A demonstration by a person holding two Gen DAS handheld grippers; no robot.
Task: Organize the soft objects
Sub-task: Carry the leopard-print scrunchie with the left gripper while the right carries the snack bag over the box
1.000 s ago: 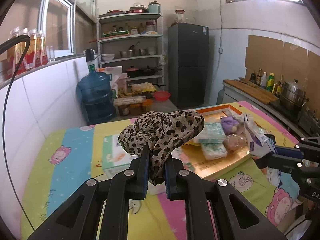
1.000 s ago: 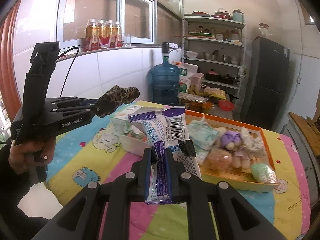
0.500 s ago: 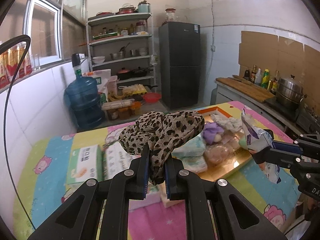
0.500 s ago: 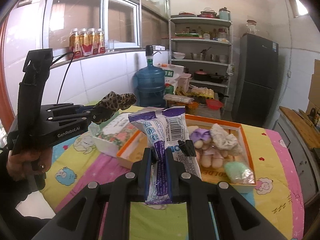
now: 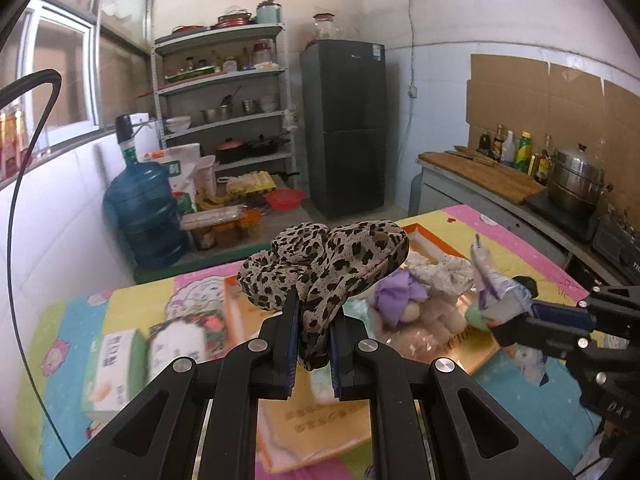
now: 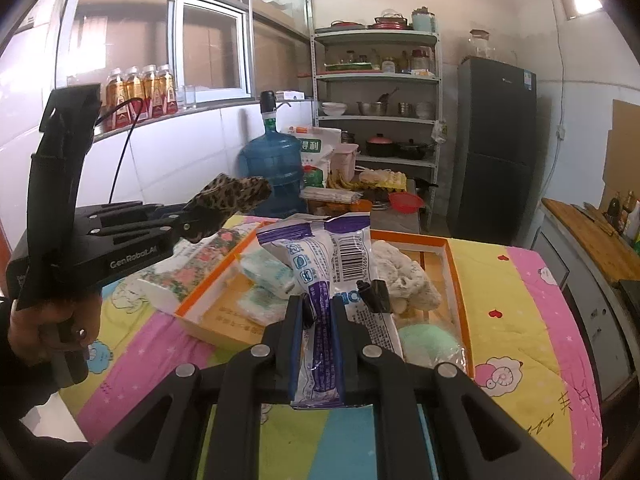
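My left gripper (image 5: 314,312) is shut on a leopard-print scrunchie (image 5: 328,260), held in the air over the near-left part of the orange-rimmed tray (image 5: 440,242). My right gripper (image 6: 320,308) is shut on a white and purple plastic packet (image 6: 320,264), above the tray's (image 6: 456,276) near side. From the right wrist view the left gripper (image 6: 188,224) and the scrunchie (image 6: 232,196) hang at the left. From the left wrist view the right gripper (image 5: 516,312) and its packet (image 5: 492,288) hover at the right. In the tray lie a purple plush (image 5: 400,292), a whitish lace bundle (image 6: 404,276), tissue packs (image 6: 268,272) and a green pad (image 6: 428,340).
A cartoon-print cloth (image 6: 512,320) covers the table. Boxed tissue packs (image 5: 116,364) lie left of the tray. Beyond the table stand a blue water jug (image 5: 144,208), a metal shelf (image 5: 224,112) and a dark fridge (image 5: 344,128). A counter with a steamer pot (image 5: 576,184) runs along the right.
Both grippers have travelled across the table toward the tray with their loads. The tissue boxes have slid left in the left wrist view and the tray now sits under both grippers.
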